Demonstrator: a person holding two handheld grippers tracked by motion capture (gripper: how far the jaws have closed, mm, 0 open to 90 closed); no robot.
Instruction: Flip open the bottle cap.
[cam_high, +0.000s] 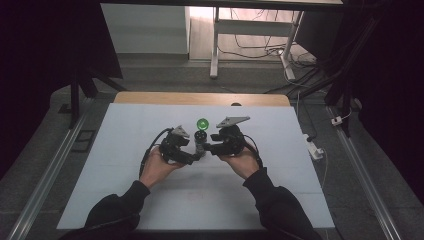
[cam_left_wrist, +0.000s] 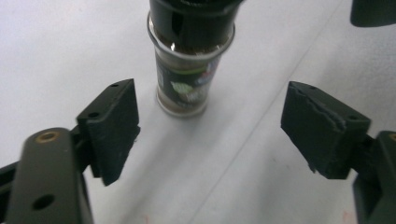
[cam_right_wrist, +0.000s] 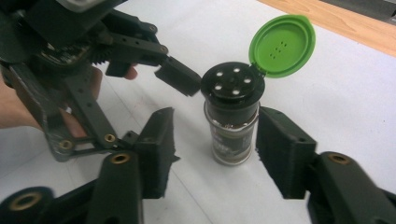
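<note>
Standing upright near the middle of the white table (cam_high: 125, 165), a small spice jar (cam_high: 200, 136) has its green flip lid (cam_high: 202, 123) swung fully open and tilted back toward 12 o'clock. In the right gripper view the jar (cam_right_wrist: 233, 122) shows a black shaker top (cam_right_wrist: 232, 83) with several round holes, a glass body with dark contents and a printed label, and the green lid (cam_right_wrist: 282, 45) hinged at the top's far edge, its inner face dotted with small pips.

The left gripper (cam_high: 199, 155) comes in from 8 o'clock, held in the person's left hand (cam_high: 156, 167). In its own view its jaws are spread wide and hold nothing; the jar (cam_left_wrist: 189, 70) stands ahead of them, between their lines but beyond the pads.

The right gripper (cam_high: 208, 148) comes in from 4 o'clock, held in the right hand (cam_high: 243, 162). In its own view the right gripper (cam_right_wrist: 215, 151) is open, one jaw on each side of the jar's glass body; the pad (cam_right_wrist: 279, 145) at the right lies just beside the glass, and I cannot tell whether it touches. The other pad stands clearly apart. The left gripper (cam_right_wrist: 175, 98) appears there too, one fingertip (cam_right_wrist: 180, 77) just beside the black top.
</note>
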